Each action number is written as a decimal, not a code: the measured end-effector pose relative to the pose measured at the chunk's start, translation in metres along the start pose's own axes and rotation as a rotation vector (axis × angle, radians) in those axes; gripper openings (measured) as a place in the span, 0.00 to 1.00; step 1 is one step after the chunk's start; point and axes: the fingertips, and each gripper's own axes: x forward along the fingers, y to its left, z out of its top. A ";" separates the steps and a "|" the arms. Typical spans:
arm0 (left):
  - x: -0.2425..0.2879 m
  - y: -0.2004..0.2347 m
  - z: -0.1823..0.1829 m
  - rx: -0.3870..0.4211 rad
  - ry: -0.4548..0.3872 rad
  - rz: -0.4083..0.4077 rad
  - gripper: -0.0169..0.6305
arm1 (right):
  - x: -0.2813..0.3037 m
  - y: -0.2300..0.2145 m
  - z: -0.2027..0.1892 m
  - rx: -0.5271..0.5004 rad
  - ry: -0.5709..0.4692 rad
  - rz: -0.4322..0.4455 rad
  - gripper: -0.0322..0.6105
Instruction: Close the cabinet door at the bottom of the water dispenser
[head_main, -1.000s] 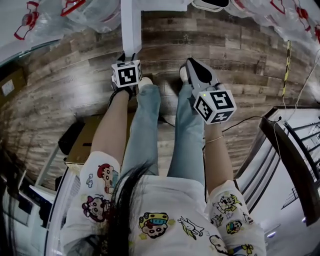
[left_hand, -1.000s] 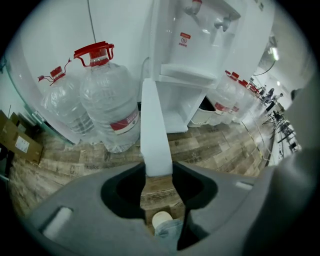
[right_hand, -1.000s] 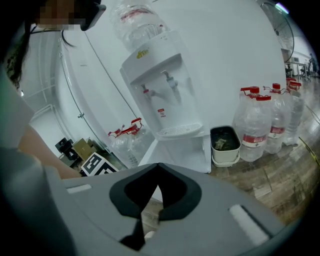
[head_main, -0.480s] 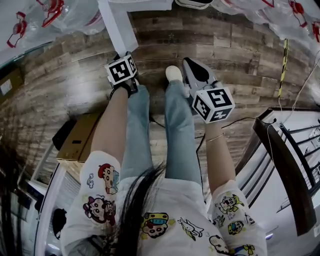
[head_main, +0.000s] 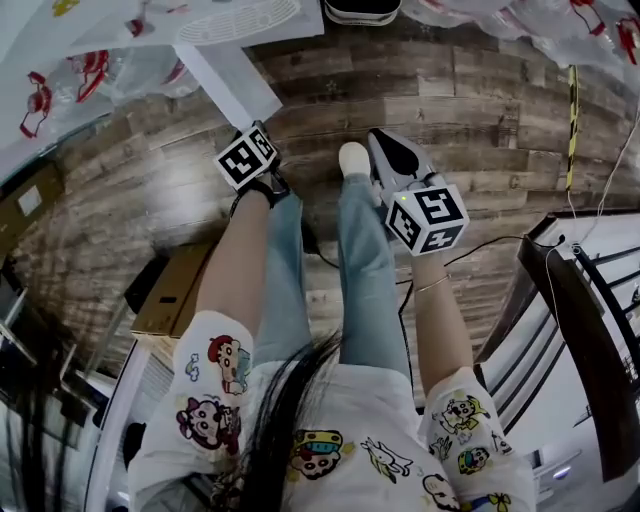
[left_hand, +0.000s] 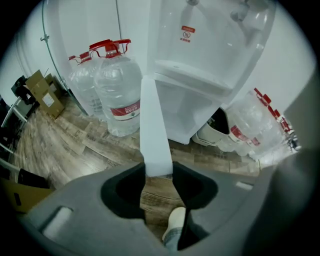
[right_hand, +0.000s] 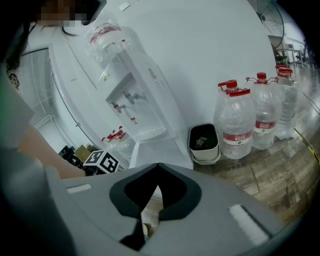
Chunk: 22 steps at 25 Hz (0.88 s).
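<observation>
The cabinet door (left_hand: 155, 125) is a plain white panel. It stands open, angled well out from the base of the white water dispenser (left_hand: 210, 55). I see it edge-on, as a narrow upright strip whose free edge sits between the jaws of my left claw (left_hand: 158, 172), both pads pressed against it. Behind the door, the dispenser's lower cabinet (left_hand: 187, 112) is uncovered. From the head view, the door (head_main: 232, 82) shows as a white slat slanting towards my left claw.
</observation>
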 end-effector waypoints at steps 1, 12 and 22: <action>0.001 -0.004 0.001 -0.007 -0.003 0.003 0.29 | 0.000 -0.003 0.001 0.007 -0.004 -0.002 0.06; 0.013 -0.089 0.016 0.037 -0.006 -0.102 0.32 | 0.005 -0.042 0.018 0.025 0.000 0.004 0.06; 0.029 -0.137 0.035 0.121 0.016 -0.168 0.32 | 0.008 -0.070 0.022 0.062 0.002 -0.013 0.06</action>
